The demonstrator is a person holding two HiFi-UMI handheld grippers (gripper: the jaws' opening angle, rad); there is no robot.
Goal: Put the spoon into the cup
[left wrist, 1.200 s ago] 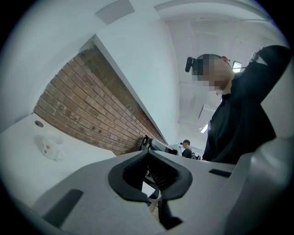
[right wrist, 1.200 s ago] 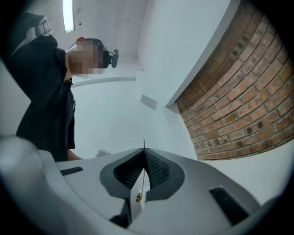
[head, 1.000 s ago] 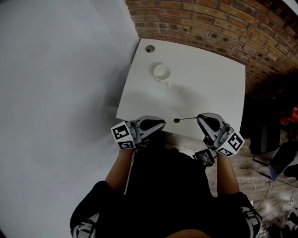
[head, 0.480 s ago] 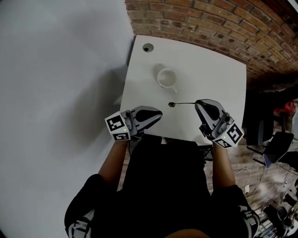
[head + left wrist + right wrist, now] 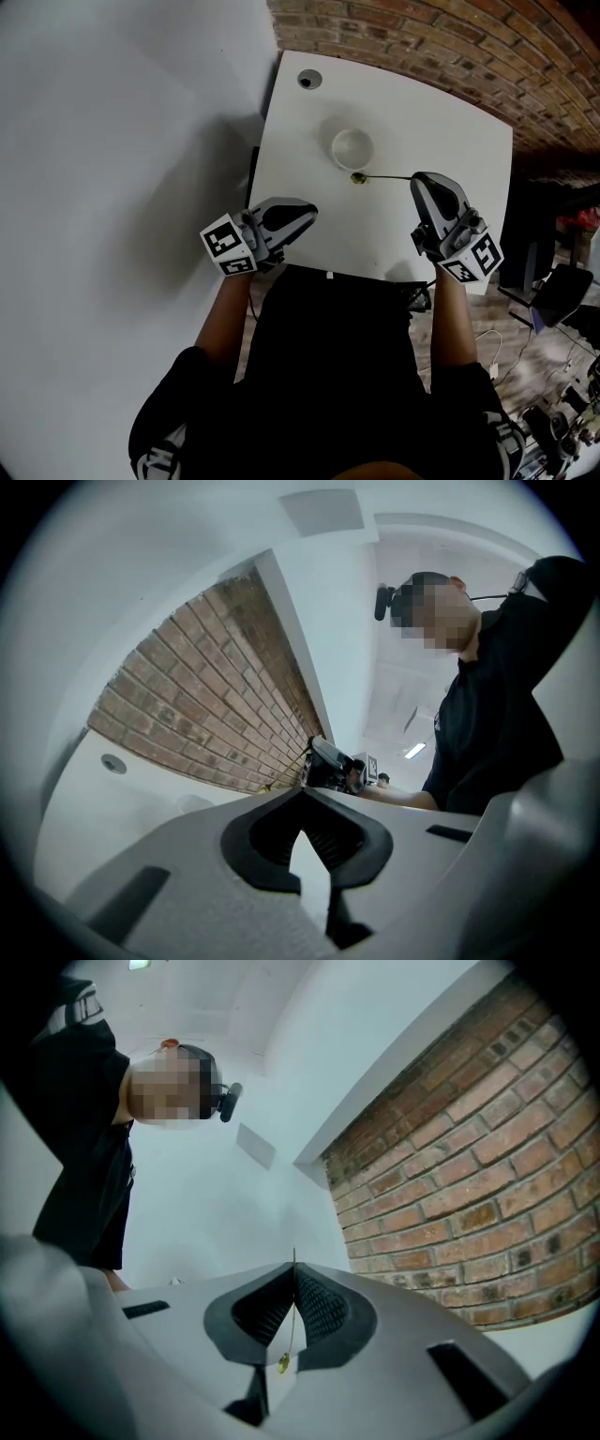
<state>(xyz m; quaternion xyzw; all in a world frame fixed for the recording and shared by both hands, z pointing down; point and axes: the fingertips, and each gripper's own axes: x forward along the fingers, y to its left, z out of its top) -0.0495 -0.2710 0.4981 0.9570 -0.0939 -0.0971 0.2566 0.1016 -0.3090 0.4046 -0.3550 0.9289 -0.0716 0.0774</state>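
Note:
A white cup (image 5: 352, 148) stands on the white table (image 5: 441, 122), toward its far side. My right gripper (image 5: 418, 178) is shut on the thin handle of a small spoon (image 5: 375, 176). The spoon juts left, and its dark bowl hangs just at the cup's near rim, outside it. In the right gripper view the spoon (image 5: 290, 1327) runs up between the closed pads of the right gripper (image 5: 293, 1267). My left gripper (image 5: 306, 212) hovers over the table's near left part, short of the cup. The left gripper (image 5: 302, 793) has its tips together and nothing between them.
A round cable hole (image 5: 309, 81) sits in the table's far left corner. A brick wall (image 5: 450, 47) rises behind the table and a white wall (image 5: 122, 141) to its left. Dark clutter (image 5: 553, 281) lies on the floor at the right.
Both grippers have moved away from the person, out over the table. The spoon has travelled with the right gripper from the near edge up to the cup's rim.

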